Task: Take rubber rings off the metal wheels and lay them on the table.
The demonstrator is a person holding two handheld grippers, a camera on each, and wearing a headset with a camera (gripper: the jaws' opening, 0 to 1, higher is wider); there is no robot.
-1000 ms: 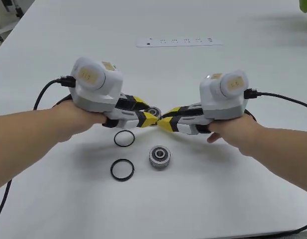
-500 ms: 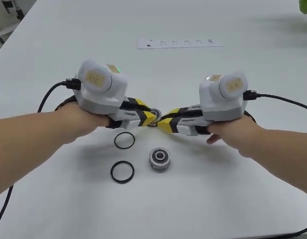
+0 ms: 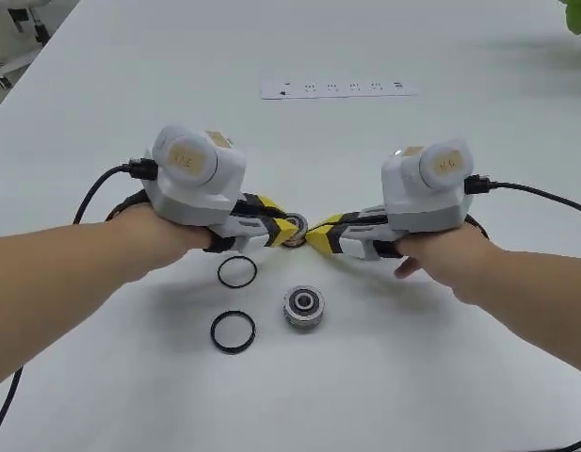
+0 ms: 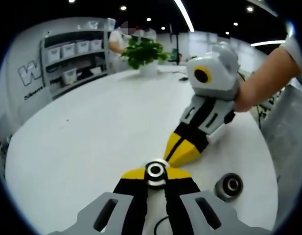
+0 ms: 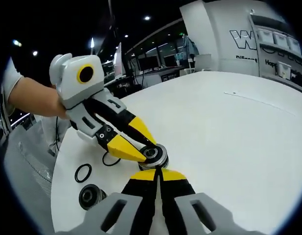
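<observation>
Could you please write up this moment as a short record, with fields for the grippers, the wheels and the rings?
left gripper: shut on the held wheel
right gripper: fingers closed, tips at the held wheel's rim; whether they pinch a ring cannot be told
loose wheel: lies on the white table
rubber rings: two lie flat on the table, one just below the left gripper, one left of the loose wheel
power strip: far side of the table

Left tool (image 3: 289, 228) and right tool (image 3: 314, 236) tip to tip, both clamped, aimed inward.
</observation>
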